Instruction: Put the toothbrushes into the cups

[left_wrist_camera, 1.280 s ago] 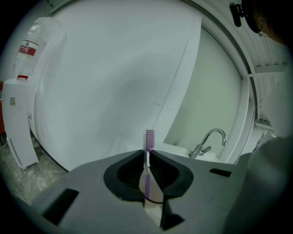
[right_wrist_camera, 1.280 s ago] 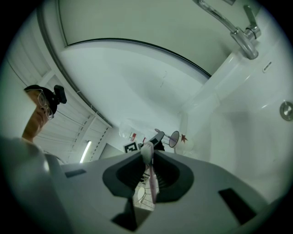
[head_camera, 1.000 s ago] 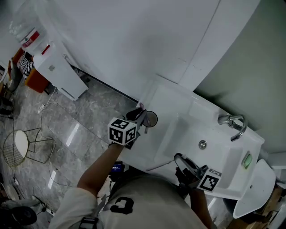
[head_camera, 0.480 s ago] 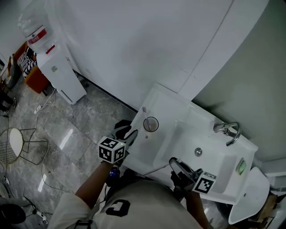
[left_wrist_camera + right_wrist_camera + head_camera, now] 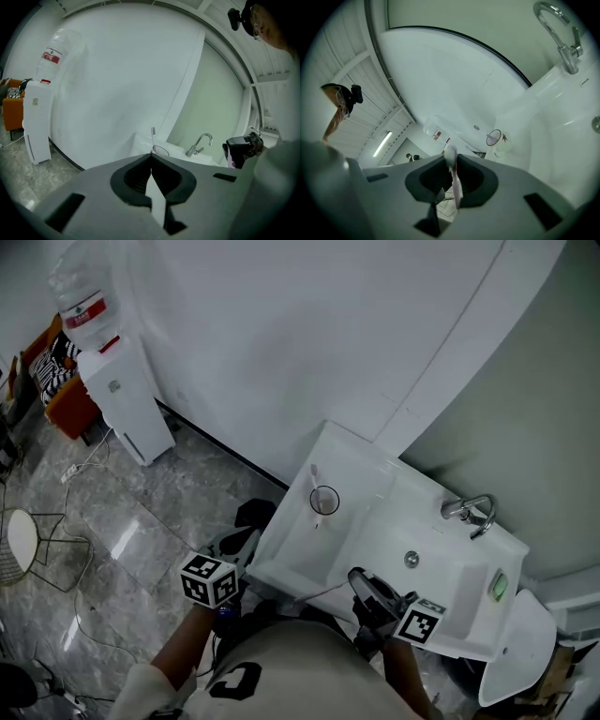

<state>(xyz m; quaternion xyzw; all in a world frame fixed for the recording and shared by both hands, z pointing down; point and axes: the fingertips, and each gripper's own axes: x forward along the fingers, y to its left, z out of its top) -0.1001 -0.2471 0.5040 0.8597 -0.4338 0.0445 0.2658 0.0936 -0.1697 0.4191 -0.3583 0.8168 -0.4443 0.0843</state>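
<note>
- Now, your left gripper [image 5: 151, 157] hangs low beside the front corner of the sink [image 5: 291, 540], touching nothing. Its jaws have just been closing and now meet tip to tip with nothing between them, so that hand has no load to look after.
- The upright toothbrush [image 5: 314, 482] stands in the cup [image 5: 324, 502], bristles up, leaning on the rim. That cup sits on the flat ledge at the sink's far left corner, near the wall and clear of the basin and the tap [image 5: 467, 510].
- Your right gripper [image 5: 450, 161] is clamped on the held toothbrush [image 5: 456, 187]. The brush lies crosswise in the jaws, with the bristle head just past them on one side and the thin handle trailing out the other.
- I judge that this grip leaves the handle end free to go into a cup first.
- That gripper hovers over the sink's front edge, well apart from the cup, and you have only one cup in sight.
- The next move likely calls for carrying the brush across and tipping it upright.
</note>
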